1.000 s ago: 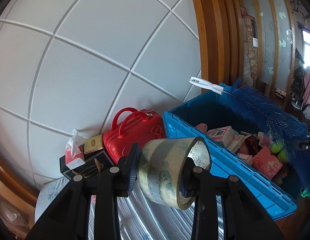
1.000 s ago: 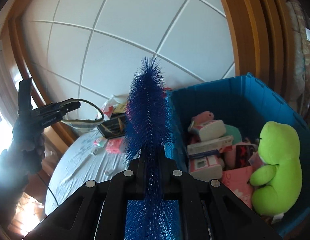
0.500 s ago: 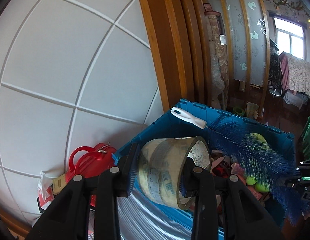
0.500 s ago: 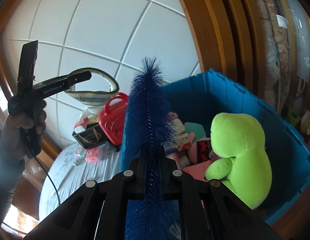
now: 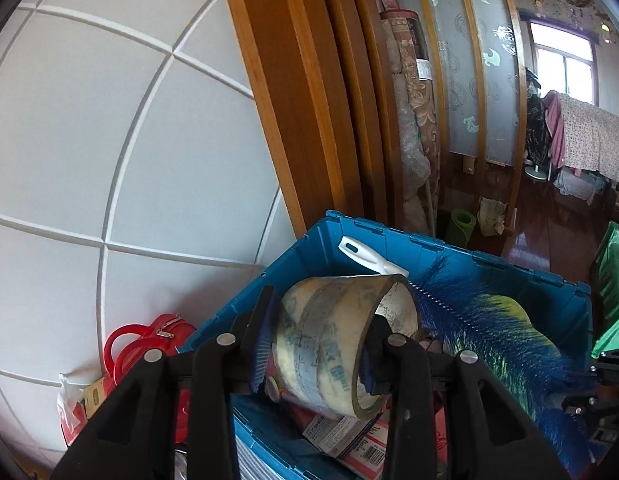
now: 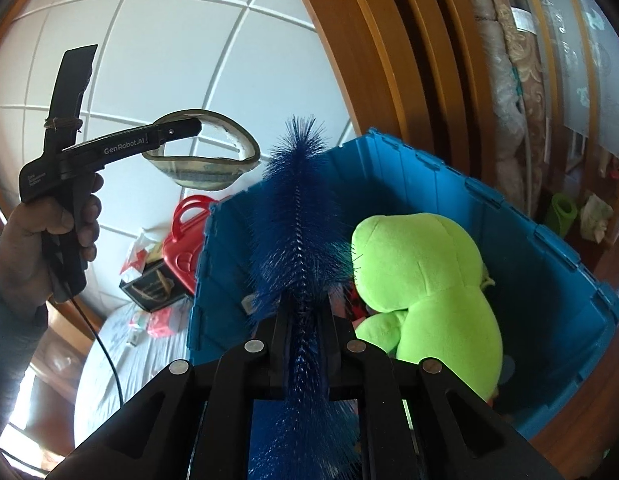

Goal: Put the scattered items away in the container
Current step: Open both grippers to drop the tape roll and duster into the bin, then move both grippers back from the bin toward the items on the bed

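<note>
A blue bin (image 5: pixel 429 244) (image 6: pixel 489 196) holds a green plush frog (image 6: pixel 425 272), boxes and packets. My left gripper (image 5: pixel 319 332) (image 6: pixel 177 132) hovers over the bin's left corner, its pads on the flat sides of a roll of clear tape (image 5: pixel 321 344) (image 6: pixel 201 168). Its jaws are starting to open, and the roll sits unmoved between them. My right gripper (image 6: pixel 305 308) reaches over the bin's near edge. Its jaws are opening, and the fingers stand a little off the stem of a blue bottle brush (image 6: pixel 297 216) (image 5: pixel 481 328). The brush's white handle (image 5: pixel 369 258) points to the far wall.
Left of the bin stand a red toy case (image 6: pixel 185 240) (image 5: pixel 125 352) and a black box (image 6: pixel 149 284). Small pink packets (image 6: pixel 157 324) lie on the white cover (image 6: pixel 109 360). A wooden frame (image 5: pixel 293 120) rises behind. A hand (image 6: pixel 29 248) holds the left gripper.
Both grippers have swung right, over the blue bin. The tape roll now hangs above the bin's corner. The right fingers have spread slightly around the brush.
</note>
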The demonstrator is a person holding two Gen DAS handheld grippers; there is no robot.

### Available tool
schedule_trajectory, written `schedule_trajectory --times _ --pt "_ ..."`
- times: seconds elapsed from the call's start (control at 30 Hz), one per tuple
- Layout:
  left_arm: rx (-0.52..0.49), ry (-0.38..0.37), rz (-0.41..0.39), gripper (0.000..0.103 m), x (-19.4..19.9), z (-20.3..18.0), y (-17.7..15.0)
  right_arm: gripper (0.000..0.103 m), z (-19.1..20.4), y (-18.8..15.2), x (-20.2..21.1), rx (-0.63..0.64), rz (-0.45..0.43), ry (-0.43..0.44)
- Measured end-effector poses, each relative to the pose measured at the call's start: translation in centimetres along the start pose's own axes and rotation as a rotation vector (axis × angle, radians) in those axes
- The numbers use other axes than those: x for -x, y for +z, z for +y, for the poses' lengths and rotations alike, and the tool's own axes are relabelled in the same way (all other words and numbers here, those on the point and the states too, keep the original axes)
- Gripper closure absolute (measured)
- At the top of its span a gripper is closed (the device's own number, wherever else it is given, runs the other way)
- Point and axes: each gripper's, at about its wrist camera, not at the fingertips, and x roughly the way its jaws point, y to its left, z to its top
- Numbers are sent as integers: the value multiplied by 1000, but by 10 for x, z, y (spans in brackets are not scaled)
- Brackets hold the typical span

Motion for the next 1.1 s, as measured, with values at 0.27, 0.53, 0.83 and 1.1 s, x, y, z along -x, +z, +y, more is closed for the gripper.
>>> schedule_trajectory --times 0.27,0.53,0.83,1.1 --pt "50 82 28 0 4 26 -11 0 13 7 -8 27 -38 26" --pt "120 160 32 0 28 78 -42 0 40 5 -23 71 -38 52" --pt "229 242 119 0 48 146 -137 0 103 -6 -45 160 20 117" --pt "315 310 199 0 72 209 -225 0 167 -18 -66 218 63 155"
